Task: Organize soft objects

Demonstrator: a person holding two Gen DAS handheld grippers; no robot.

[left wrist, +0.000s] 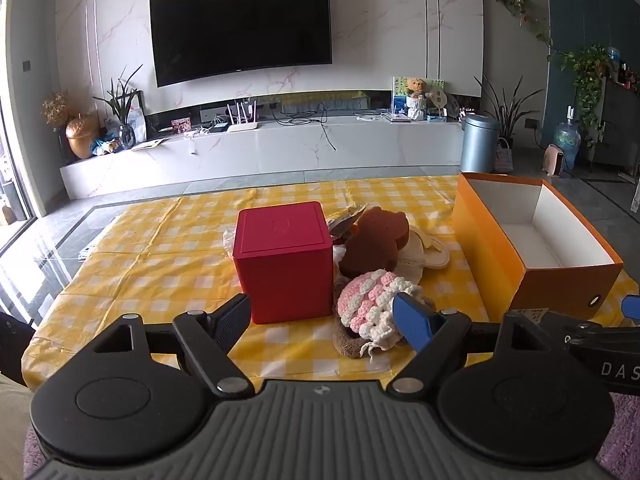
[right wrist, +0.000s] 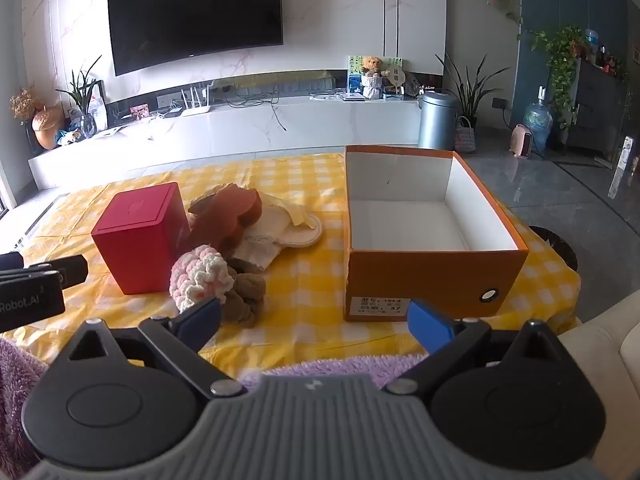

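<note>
Centrally, soft things heaped on the bench, between two boxes:

- Pile [right wrist: 240, 240]: a loose heap on the yellow checked cloth [right wrist: 304, 272], touching the red box on its left side and apart from the orange box on the right.
- Crochet piece [left wrist: 372, 304], pink and white: front of the pile, nearest both claws, lying on a brown knit [right wrist: 248, 292].
- Brown sponge [left wrist: 376, 240], bear-shaped: propped at the back of the pile, leaning beside the red box.
- Cream cloth pieces [right wrist: 288, 228]: spread flat on the right side of the pile, under the sponge's edge.
- Red box [left wrist: 286, 260]: cube, lid on, upright.
- Orange box [right wrist: 432, 248]: lidless, white inside, nothing visible within; a label and a round eyelet on its near end.
- Left claw [left wrist: 324, 320]: released, jaws spread wide, holding nothing; hangs low at the near edge of the bench, its blue pad in front of the crochet piece; contact cannot be told.
- Right claw [right wrist: 316, 320]: released, jaws spread wide, holding nothing; at the near edge, facing the gap between pile and orange box.
- Purple fleece [right wrist: 320, 364]: along the near edge, below the claws.
- Beyond the bench: television [left wrist: 240, 24] on a marble wall, low white cabinet [left wrist: 280, 144], grey bin [right wrist: 438, 120].
</note>
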